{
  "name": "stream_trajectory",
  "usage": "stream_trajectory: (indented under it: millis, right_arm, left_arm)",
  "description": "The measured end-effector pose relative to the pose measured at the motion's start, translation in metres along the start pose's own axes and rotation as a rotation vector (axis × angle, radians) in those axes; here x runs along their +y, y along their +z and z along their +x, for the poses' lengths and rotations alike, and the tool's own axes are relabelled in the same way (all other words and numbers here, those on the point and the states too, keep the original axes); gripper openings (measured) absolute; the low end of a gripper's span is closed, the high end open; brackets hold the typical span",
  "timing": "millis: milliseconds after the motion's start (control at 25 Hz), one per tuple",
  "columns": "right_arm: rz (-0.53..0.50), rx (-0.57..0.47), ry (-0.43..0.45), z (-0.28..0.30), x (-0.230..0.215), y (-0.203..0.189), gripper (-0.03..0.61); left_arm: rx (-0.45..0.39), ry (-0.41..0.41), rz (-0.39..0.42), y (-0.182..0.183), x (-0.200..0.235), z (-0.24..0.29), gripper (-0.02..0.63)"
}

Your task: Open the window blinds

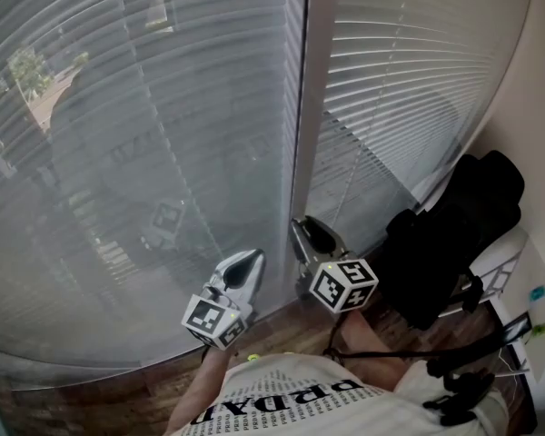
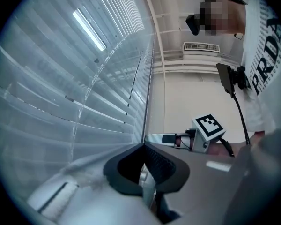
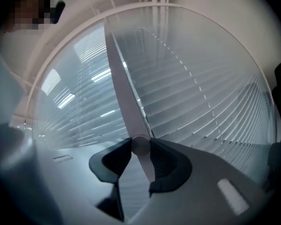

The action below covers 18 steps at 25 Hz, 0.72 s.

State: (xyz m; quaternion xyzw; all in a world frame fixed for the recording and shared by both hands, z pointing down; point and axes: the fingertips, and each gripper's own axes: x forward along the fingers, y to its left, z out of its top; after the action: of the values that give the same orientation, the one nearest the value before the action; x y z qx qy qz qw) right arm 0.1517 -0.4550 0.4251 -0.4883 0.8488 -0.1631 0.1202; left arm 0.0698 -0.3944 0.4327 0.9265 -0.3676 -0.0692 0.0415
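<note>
Two slatted window blinds hang side by side: a greyer left blind and a pale right blind, with a white mullion between them. My right gripper points at the mullion. Its jaws are shut on a pale tilt wand that rises past them in front of the slats. My left gripper hovers level just before the left blind, its tips together and holding nothing. A clear wand hangs left of it, untouched.
A black bag sits on a chair in the corner at the right, close to my right gripper. A beige wall closes off the right side. Wooden floor shows below the windows. The right gripper's marker cube is right of the left gripper.
</note>
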Motion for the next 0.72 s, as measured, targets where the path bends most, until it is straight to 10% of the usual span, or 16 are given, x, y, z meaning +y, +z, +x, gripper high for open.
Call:
stream_trajectory:
  millis: [320,720]
  right_arm:
    - [0.008,-0.007,0.004,-0.001,0.000,0.000,0.135]
    - [-0.765,0.046,-0.023,-0.009,0.023,0.010,0.149]
  left_arm:
    - [0.001,-0.002,-0.001,0.001,-0.004,-0.004,-0.006]
    - [-0.008,-0.011,0.002,0.002,-0.010,-0.005,-0.006]
